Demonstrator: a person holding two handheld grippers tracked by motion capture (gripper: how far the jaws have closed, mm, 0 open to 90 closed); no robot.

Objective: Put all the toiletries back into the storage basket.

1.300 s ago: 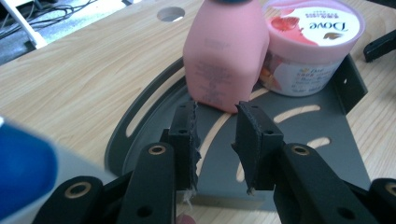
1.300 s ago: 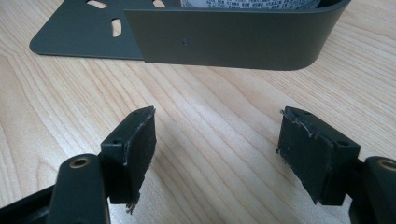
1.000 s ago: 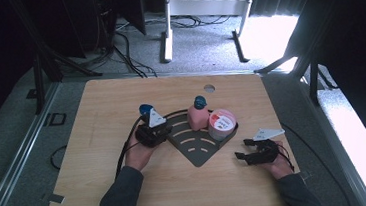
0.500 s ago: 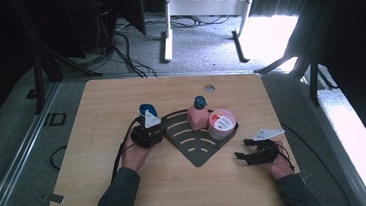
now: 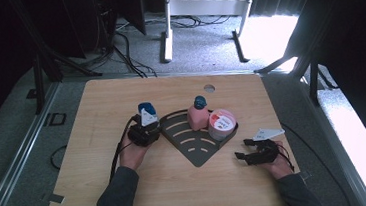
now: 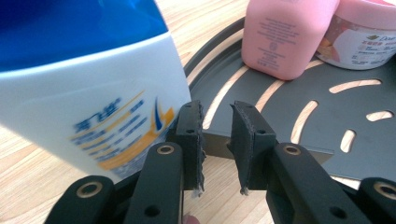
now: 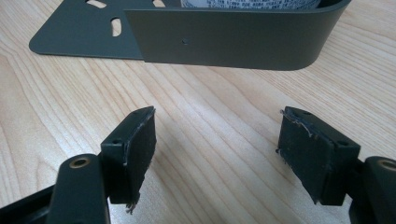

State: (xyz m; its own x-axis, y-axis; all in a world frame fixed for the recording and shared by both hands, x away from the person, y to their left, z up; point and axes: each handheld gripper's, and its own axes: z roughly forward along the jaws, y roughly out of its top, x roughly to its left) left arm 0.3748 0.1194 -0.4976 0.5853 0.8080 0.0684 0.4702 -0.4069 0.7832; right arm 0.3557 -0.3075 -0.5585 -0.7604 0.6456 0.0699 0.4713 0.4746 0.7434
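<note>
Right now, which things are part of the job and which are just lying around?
In the job: blue-and-white bottle, pink bottle, pink jar, dark tray, left gripper.
Lying about: floor cables, white stand.

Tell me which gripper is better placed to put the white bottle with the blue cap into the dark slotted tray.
Left: its gripper is right beside the white bottle with the blue cap, near the dark slotted tray. The right gripper hovers over bare wood.
</note>
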